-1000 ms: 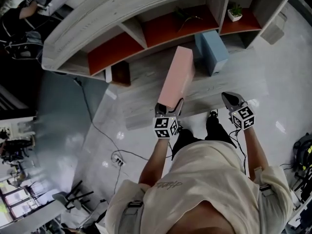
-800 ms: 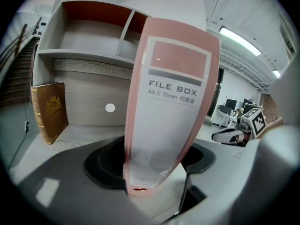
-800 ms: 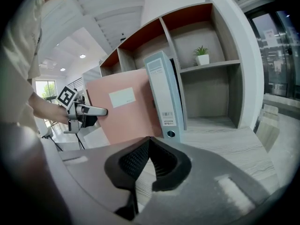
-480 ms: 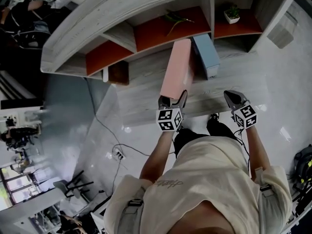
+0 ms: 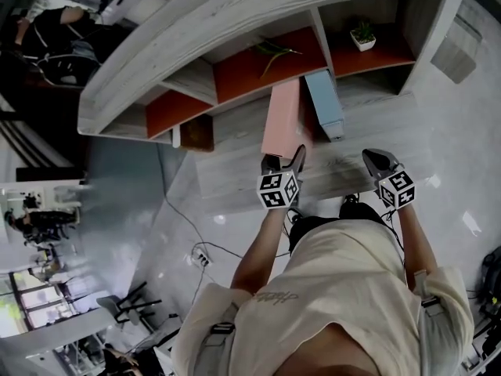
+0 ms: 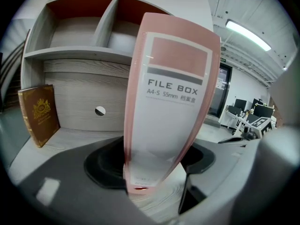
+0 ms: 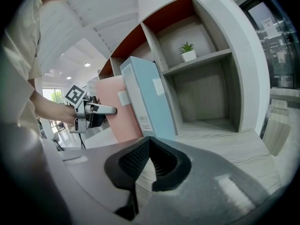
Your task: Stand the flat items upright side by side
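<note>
- Head view: the left tongs [image 5: 284,160] pinch the foot of the pink rectangular file box [image 5: 282,120]. They hold it tall, probably so it can stand beside the pale blue rectangular file box [image 5: 323,104], which is already upright on the pale wooden table [image 5: 235,182]. The right tongs [image 5: 379,163] hover apart near the table's front edge, free to steady.
- Left gripper view: the tongs are clamped across the pink box's narrow labelled spine, a low hold that keeps it vertical. Whether its base rests on the table cannot be told. A brown gilt-stamped book [image 6: 41,114] leans well to the left, with bare table between.
- Right gripper view: the tongs are pressed together with nothing between them. The pink box stands just beside the blue one; contact is uncertain. There is open room right of the blue box, up to the grey wooden shelf unit [image 7: 248,78], where a small potted plant [image 7: 188,51] sits.
</note>
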A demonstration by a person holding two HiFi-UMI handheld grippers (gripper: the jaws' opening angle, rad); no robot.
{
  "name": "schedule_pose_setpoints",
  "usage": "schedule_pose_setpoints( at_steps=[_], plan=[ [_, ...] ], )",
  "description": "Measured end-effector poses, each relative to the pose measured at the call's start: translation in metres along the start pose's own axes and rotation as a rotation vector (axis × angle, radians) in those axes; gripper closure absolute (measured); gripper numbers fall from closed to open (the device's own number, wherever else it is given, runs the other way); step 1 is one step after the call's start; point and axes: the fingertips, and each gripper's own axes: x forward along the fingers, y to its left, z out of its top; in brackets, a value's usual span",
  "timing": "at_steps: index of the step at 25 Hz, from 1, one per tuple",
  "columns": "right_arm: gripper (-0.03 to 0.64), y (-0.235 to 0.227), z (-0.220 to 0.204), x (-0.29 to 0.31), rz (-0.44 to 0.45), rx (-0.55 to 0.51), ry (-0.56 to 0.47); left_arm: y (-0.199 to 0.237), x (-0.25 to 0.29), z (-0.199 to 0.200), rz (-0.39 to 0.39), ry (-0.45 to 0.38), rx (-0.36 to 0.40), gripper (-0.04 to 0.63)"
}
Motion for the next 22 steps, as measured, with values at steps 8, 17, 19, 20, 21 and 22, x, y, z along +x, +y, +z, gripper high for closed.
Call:
schedule_pose_setpoints(
  at_steps=[8,17,19,20,21,22],
  plan=[
    [0.615,-0.025,-0.003,-0.002,0.013,0.025,0.004,-0.008,0.027,0.012,0.01,0.008,-0.008,0.249],
    [0.615,-0.038,-0.011,-0.01,0.017,0.048,0.01,-0.03,0.052,0.019,-0.087,0.064,0.042,0.228],
    [0.615,-0.039,-0.008,-0.009,0.009,0.058,-0.005,-0.032,0.054,0.018,-0.155,0.083,0.058,0.209],
    [0.615,-0.039,-0.007,-0.009,0.006,0.063,-0.012,-0.032,0.053,0.017,-0.192,0.093,0.063,0.2],
    [0.615,-0.039,-0.007,-0.007,0.003,0.066,-0.018,-0.032,0.053,0.016,-0.229,0.104,0.067,0.189],
    [0.615,-0.039,-0.006,-0.006,0.001,0.067,-0.023,-0.032,0.053,0.016,-0.263,0.116,0.07,0.18]
  ],
)
